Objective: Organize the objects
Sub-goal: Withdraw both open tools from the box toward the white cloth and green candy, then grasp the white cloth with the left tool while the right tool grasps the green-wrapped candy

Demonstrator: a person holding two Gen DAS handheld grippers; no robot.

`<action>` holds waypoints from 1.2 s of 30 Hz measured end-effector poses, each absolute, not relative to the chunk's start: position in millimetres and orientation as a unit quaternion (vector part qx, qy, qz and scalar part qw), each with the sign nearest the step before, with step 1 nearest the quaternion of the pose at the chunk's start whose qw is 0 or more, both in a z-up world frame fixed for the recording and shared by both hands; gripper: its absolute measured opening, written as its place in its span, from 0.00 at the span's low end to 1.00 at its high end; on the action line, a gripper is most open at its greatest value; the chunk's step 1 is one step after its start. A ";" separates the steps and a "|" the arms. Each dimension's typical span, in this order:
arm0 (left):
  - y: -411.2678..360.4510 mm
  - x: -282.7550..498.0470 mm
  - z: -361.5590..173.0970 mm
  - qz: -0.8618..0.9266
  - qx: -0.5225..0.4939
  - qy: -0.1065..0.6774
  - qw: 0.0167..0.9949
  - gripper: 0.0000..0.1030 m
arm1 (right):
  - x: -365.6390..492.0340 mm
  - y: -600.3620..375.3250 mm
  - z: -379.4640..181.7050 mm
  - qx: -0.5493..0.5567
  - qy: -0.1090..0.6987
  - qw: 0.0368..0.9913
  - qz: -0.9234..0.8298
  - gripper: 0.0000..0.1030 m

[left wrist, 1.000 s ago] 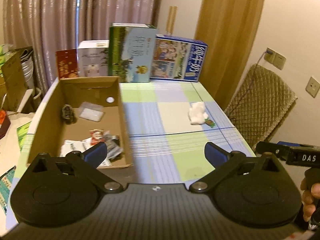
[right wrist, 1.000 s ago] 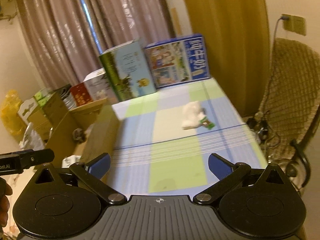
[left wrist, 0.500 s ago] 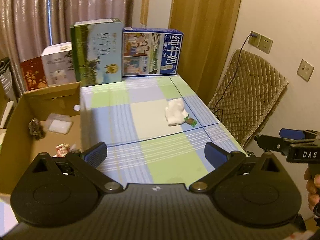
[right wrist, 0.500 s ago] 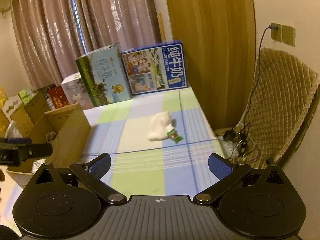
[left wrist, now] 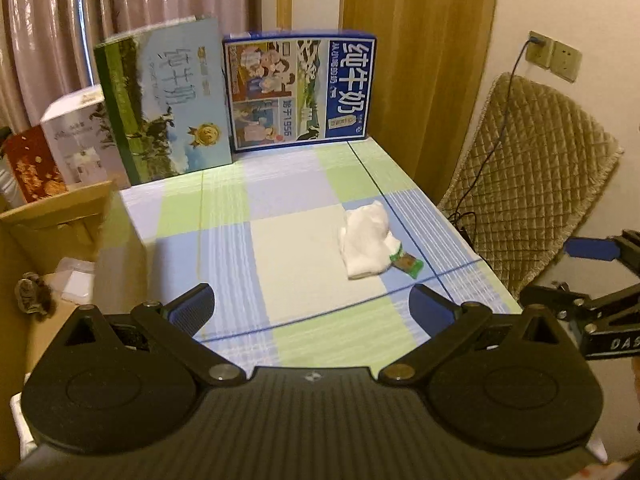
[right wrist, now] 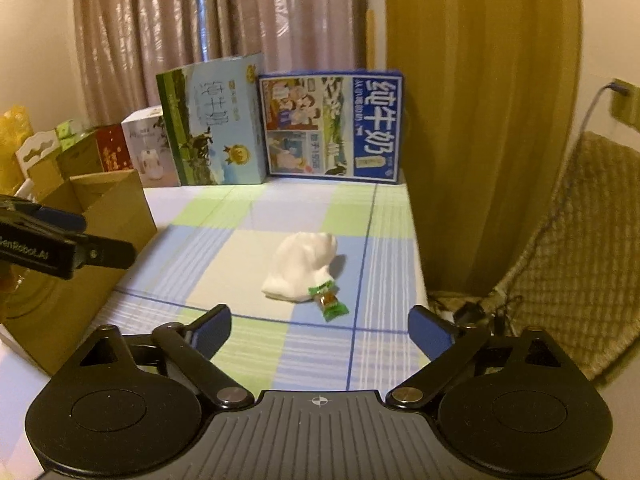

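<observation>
Left wrist view: left gripper (left wrist: 311,307) spread wide, nothing between its fingers, touching nothing, held above the near edge of the checked tablecloth (left wrist: 280,240). White cloth (left wrist: 366,246) lies ahead to the right, a green candy (left wrist: 407,263) touching its near corner. Cardboard box (left wrist: 52,240) stands at the left with small items inside.

Right wrist view: right gripper (right wrist: 320,330) equally wide apart, empty. Cloth (right wrist: 302,266) and candy (right wrist: 328,302) lie just ahead, between the fingers' lines. Box (right wrist: 100,216) sits left.

Pink curtains (right wrist: 208,32), quilted chair (left wrist: 532,200), warm light
</observation>
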State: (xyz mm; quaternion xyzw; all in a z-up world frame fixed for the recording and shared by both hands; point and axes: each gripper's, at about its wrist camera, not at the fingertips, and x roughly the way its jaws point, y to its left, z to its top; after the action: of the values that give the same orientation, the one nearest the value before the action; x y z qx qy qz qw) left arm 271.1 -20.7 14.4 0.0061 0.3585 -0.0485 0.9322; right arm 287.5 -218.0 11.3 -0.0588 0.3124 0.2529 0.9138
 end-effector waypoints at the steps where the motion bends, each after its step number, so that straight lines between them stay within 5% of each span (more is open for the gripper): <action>1: -23.4 278.5 9.6 -0.049 0.009 0.356 0.933 0.99 | 295.4 -216.9 5.2 -0.062 0.312 0.912 0.258 0.84; 24: -44.4 385.6 -82.5 -0.057 0.027 0.408 0.911 0.99 | 424.2 -168.8 -111.0 -0.129 0.363 0.875 0.294 0.35; 26: -47.0 389.6 -86.0 -0.060 0.020 0.411 0.910 0.99 | 424.4 -168.2 -110.1 -0.132 0.362 0.874 0.297 0.18; 36: -70.1 422.7 -104.0 -0.098 -0.012 0.401 0.911 0.92 | 415.9 -197.5 -98.2 -0.097 0.377 0.889 0.241 0.18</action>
State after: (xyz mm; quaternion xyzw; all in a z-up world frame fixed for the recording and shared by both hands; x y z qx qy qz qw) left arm 422.7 -70.1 -104.0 -0.0117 0.4011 -0.0978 0.9107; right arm 415.9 -197.5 -98.2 -0.0969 0.3769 0.2415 0.8889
